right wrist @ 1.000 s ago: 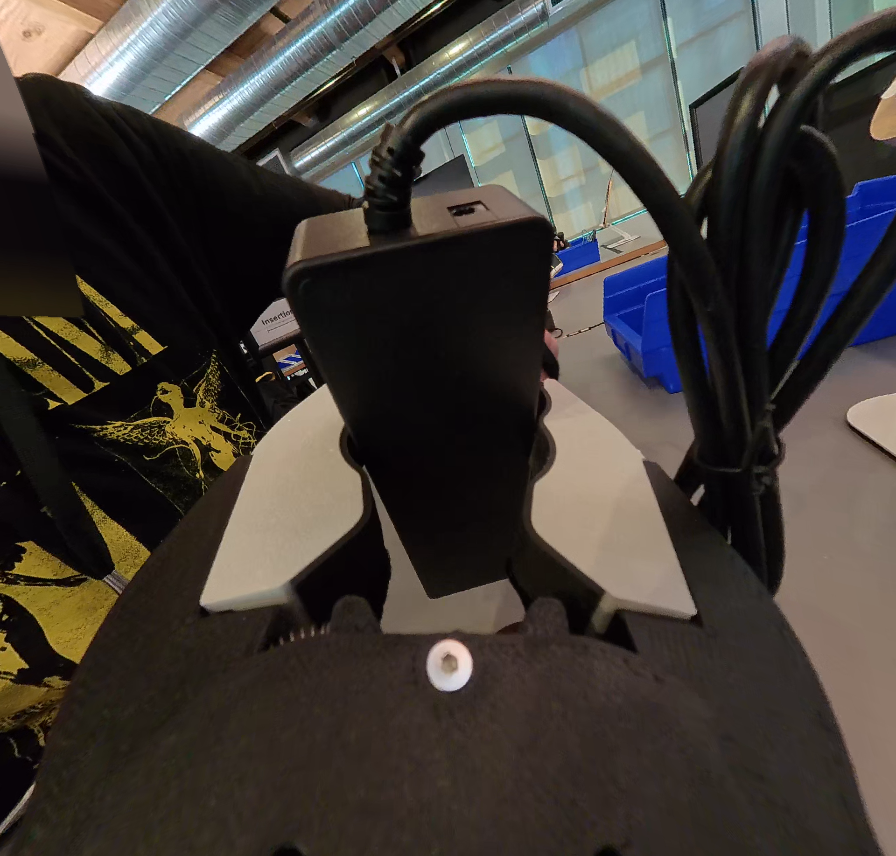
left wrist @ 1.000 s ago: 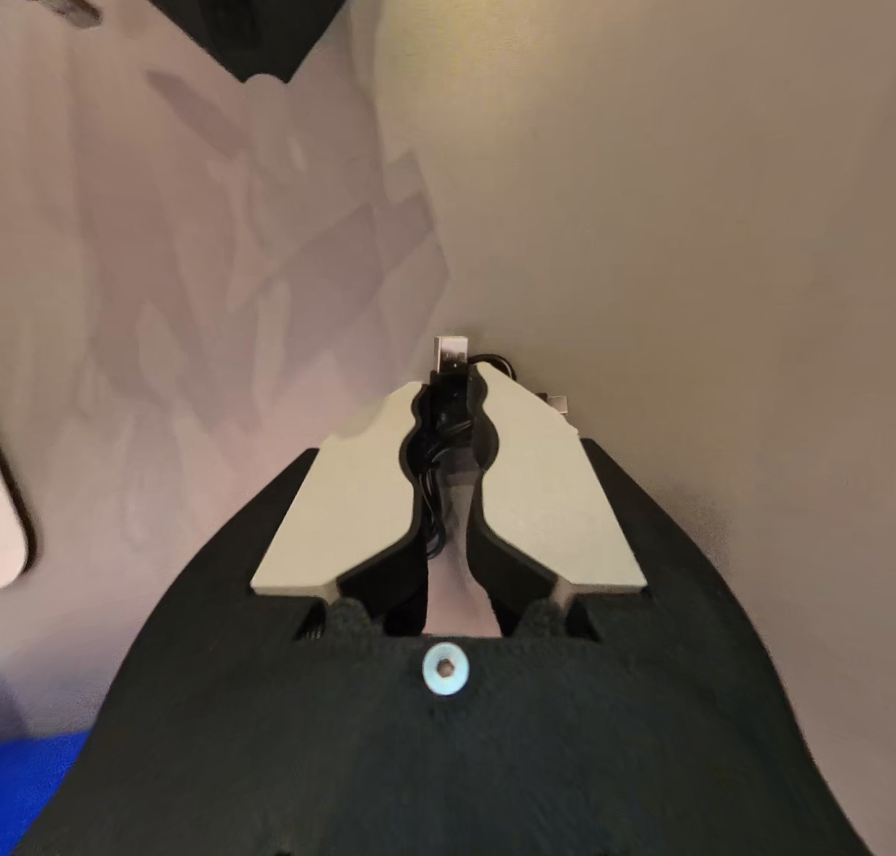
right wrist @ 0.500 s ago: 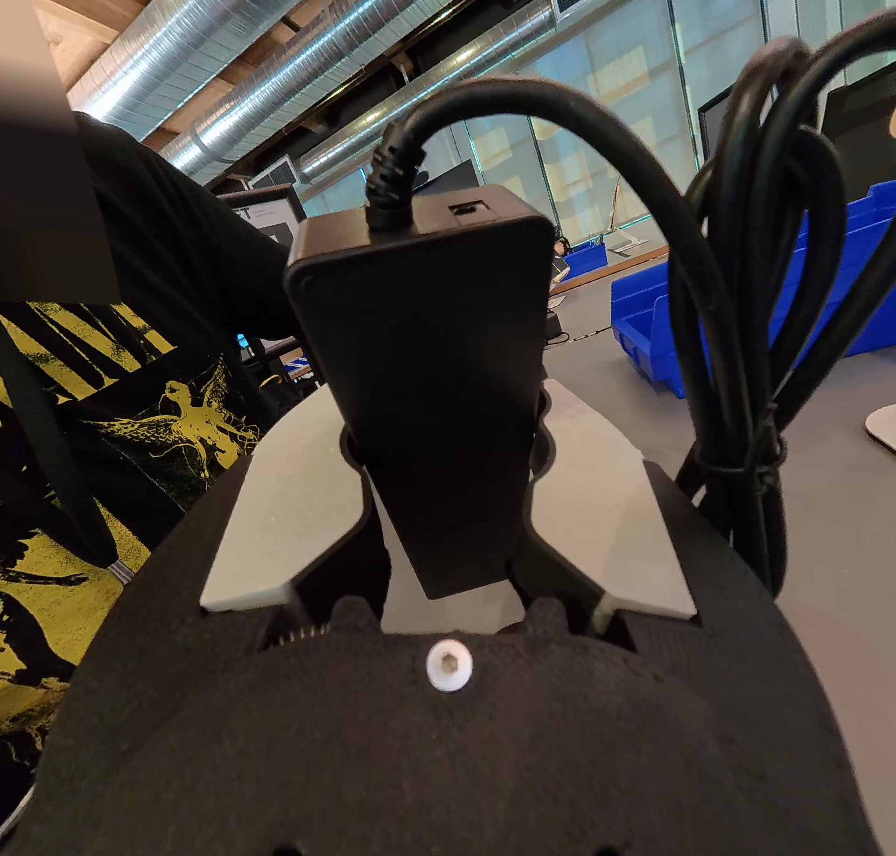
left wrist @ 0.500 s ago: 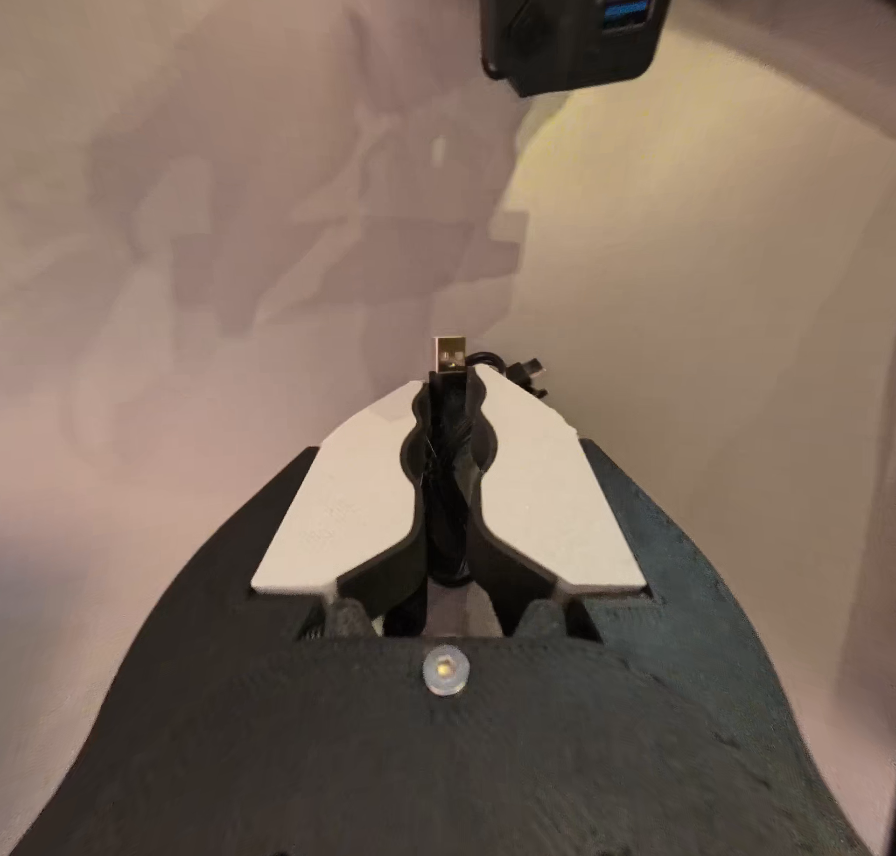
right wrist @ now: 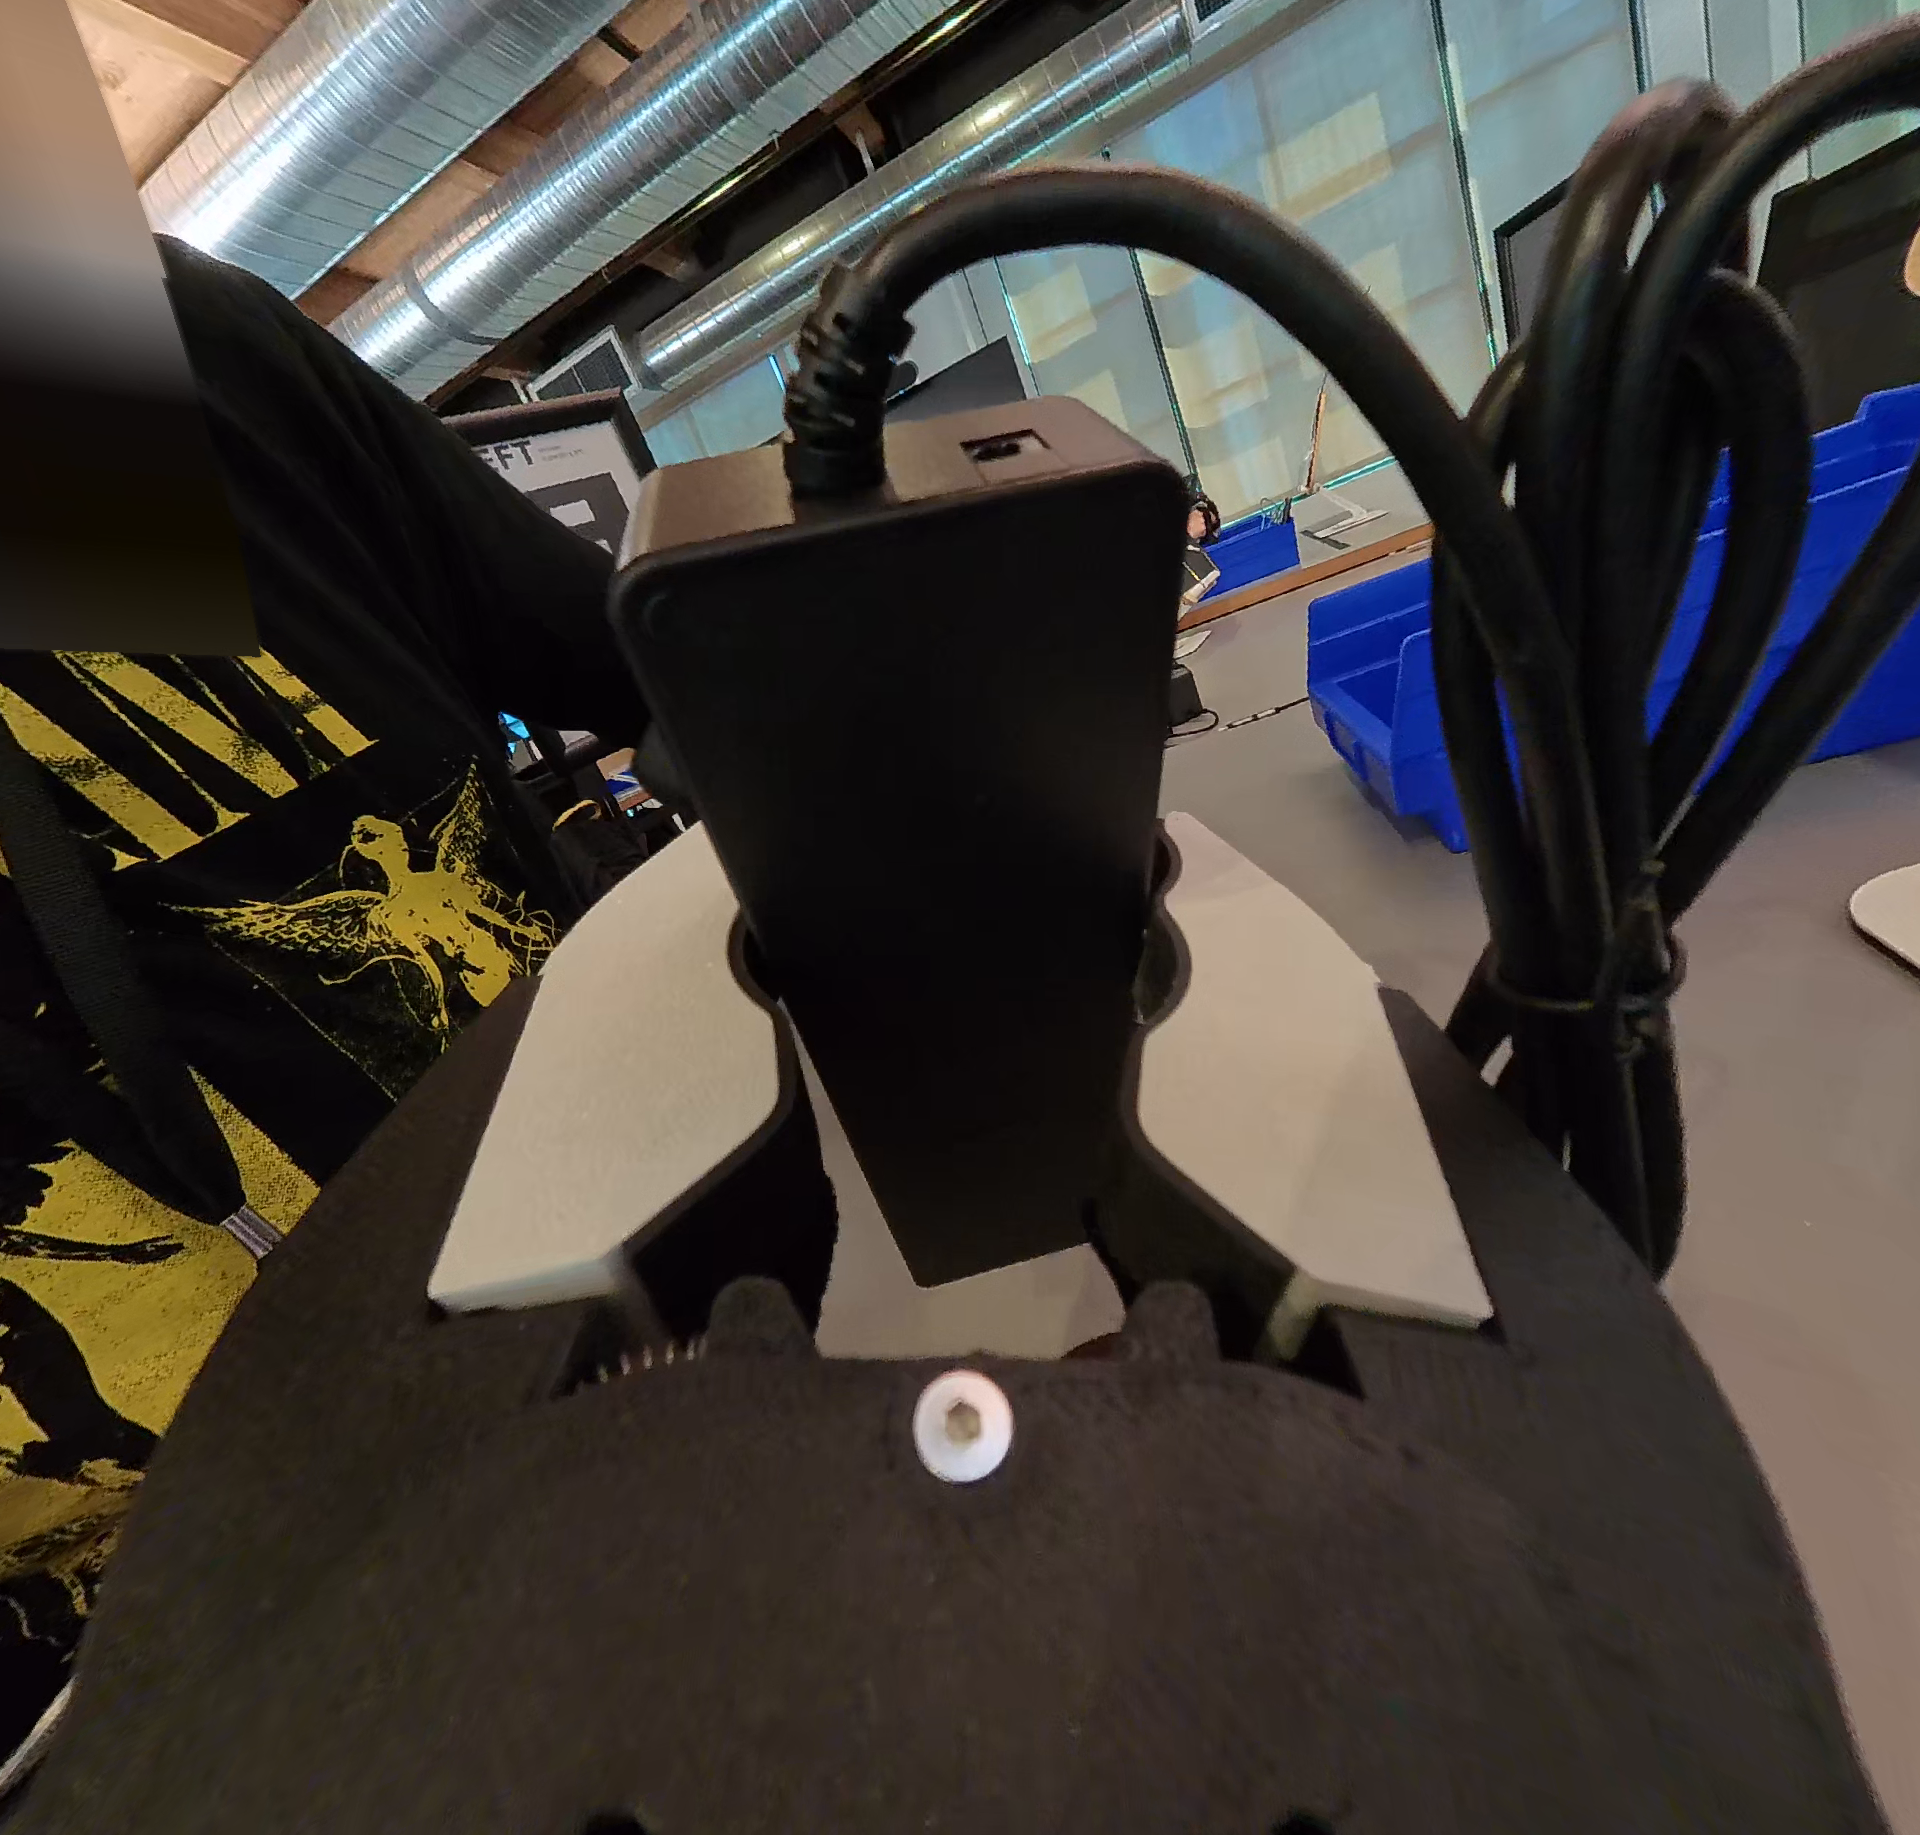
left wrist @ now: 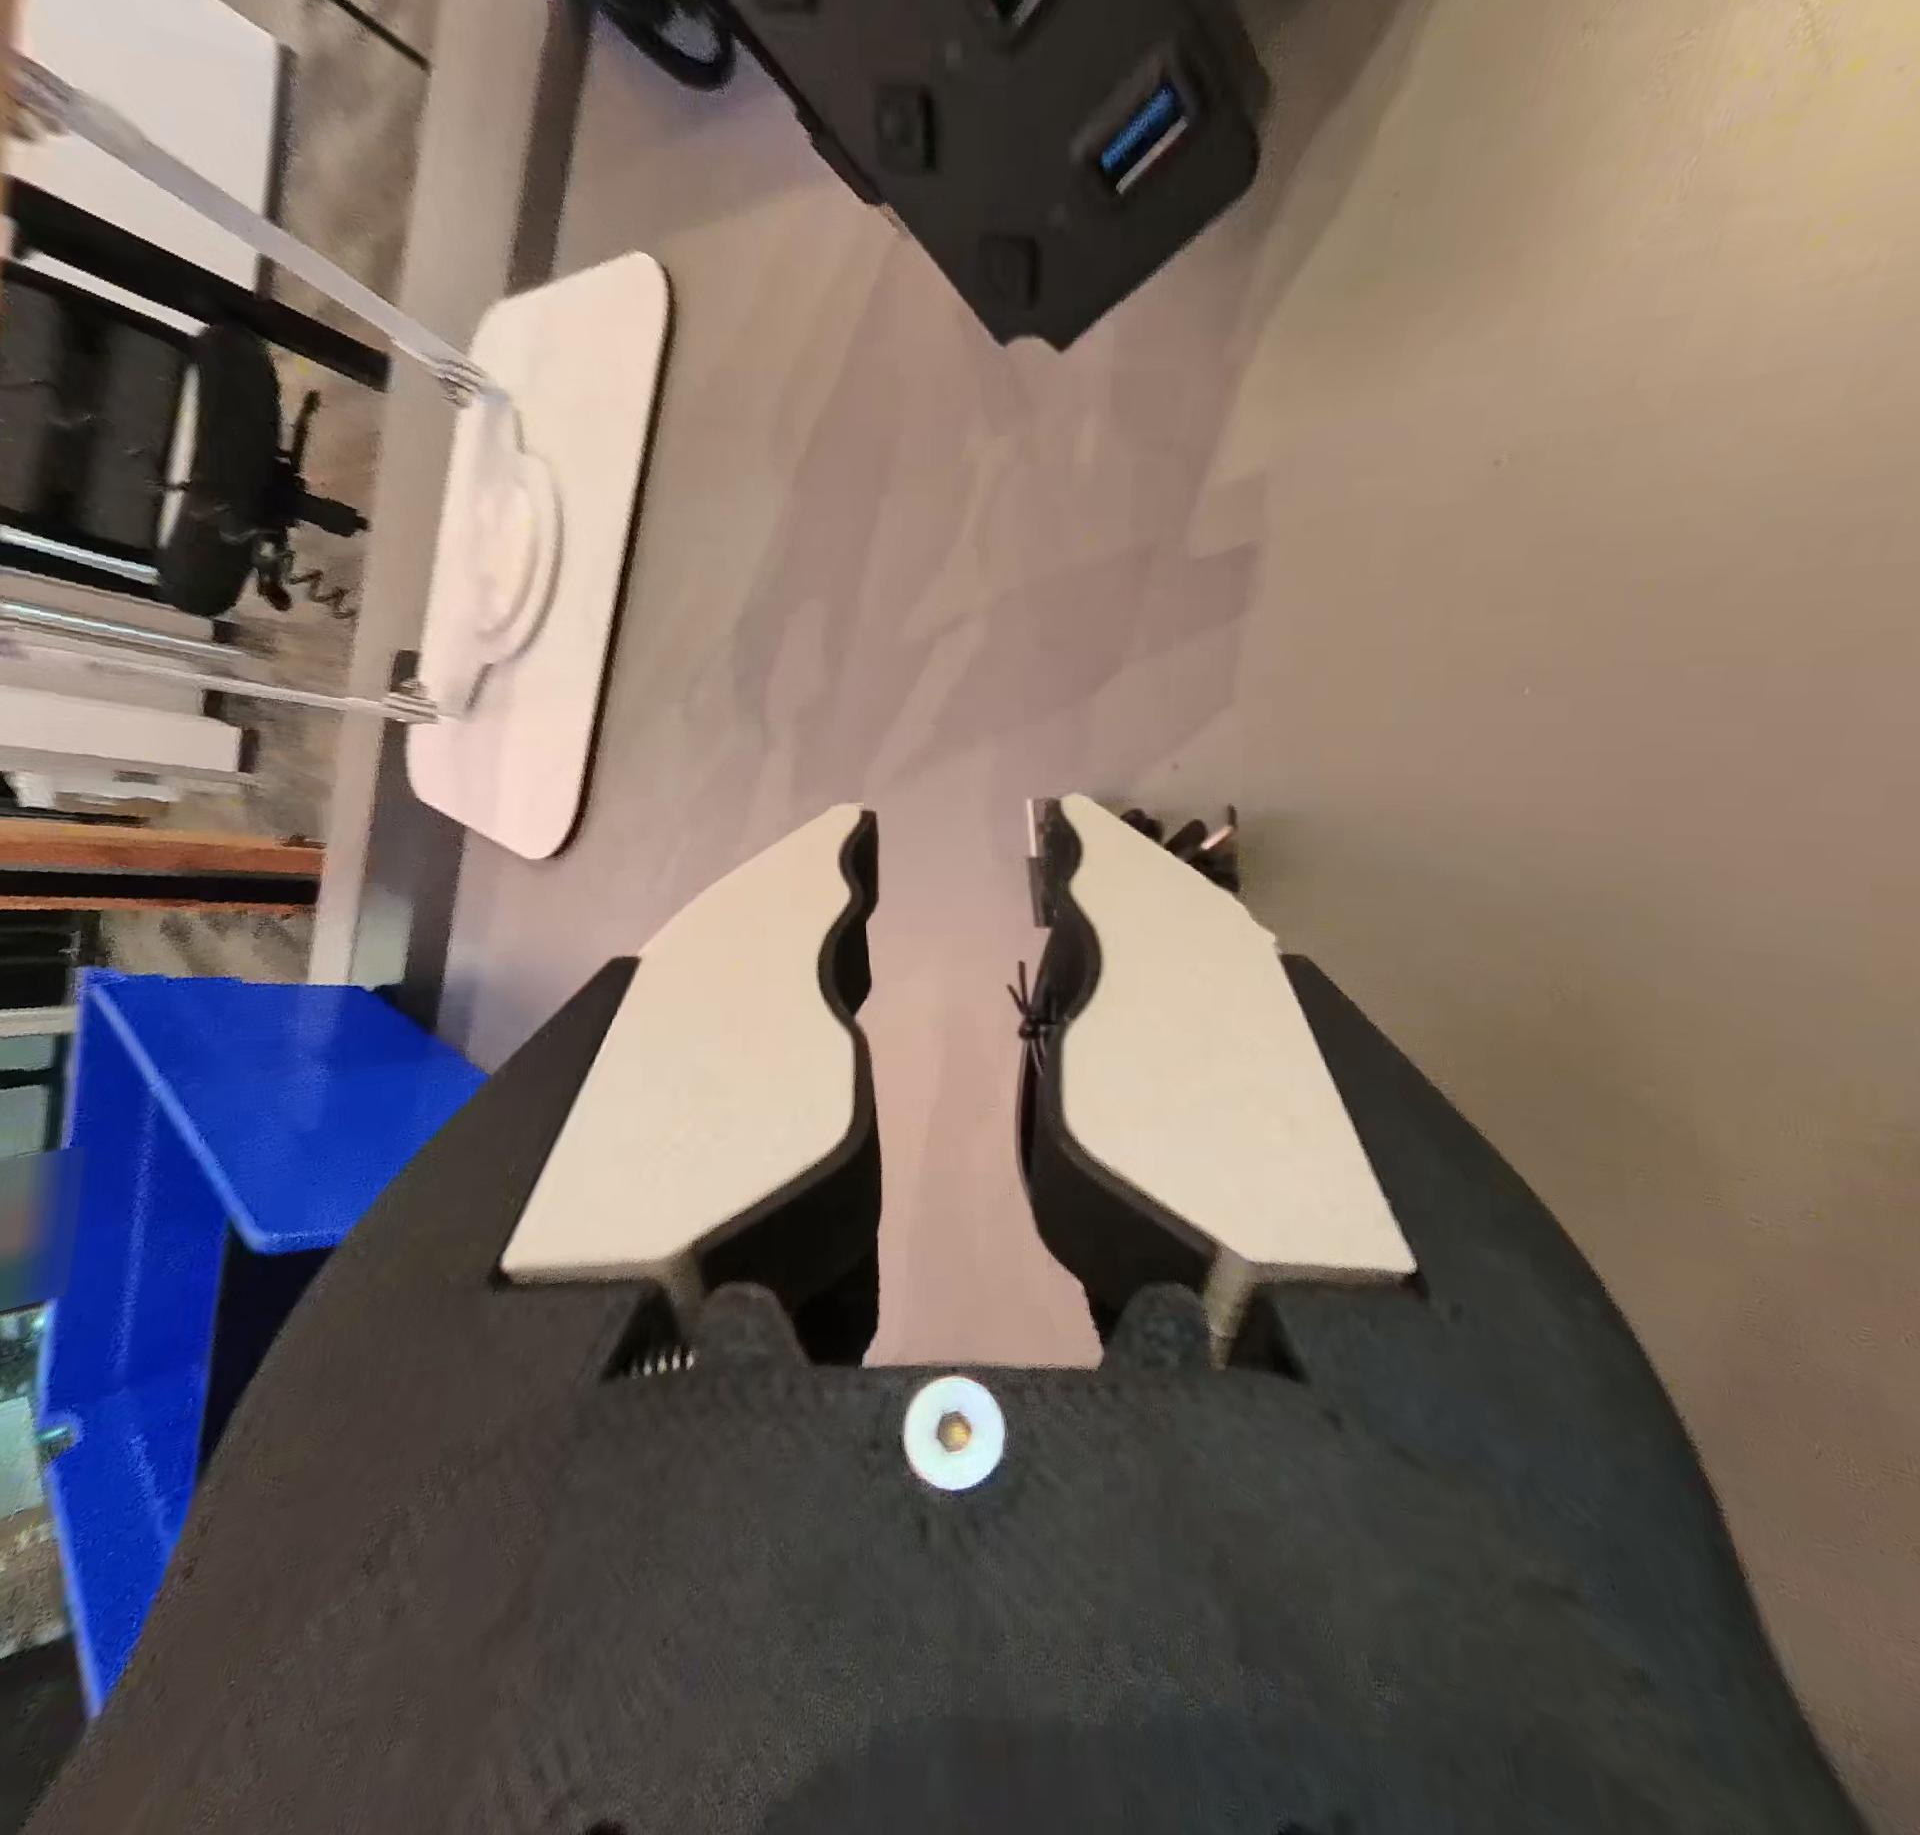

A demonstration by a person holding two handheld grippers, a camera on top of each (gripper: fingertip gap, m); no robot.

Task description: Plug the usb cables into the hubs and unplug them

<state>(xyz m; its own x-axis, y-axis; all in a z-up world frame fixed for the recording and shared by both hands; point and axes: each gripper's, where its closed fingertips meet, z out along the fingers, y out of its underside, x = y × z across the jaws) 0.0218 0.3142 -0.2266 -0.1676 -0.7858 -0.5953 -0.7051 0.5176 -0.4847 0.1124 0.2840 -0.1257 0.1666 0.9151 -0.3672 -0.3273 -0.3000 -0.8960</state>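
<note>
USB hub, a black box with blue ports, hangs in the upper centre of the left wrist view, its corner pointing down over the grey counter. At the far left of that frame a blue bin sits at the lower left edge, and above it a white rounded mat lies near the counter's border. Right of the mat the counter is bare up to the frame's right edge. The left hand-held gripper has its jaws parted, with counter visible through the gap. A thin usb cable with a metal plug lies against the inner side of the right finger only, apart from the left finger, with more of its black loops just beyond that fingertip.

In the right wrist view a person's black and yellow shirt fills the left side. In the centre the right hand-held gripper clamps the same hub upright, both fingers against its sides. A thick black cord arcs from its top to a tied bundle at the right, in front of blue bins on open grey counter.
</note>
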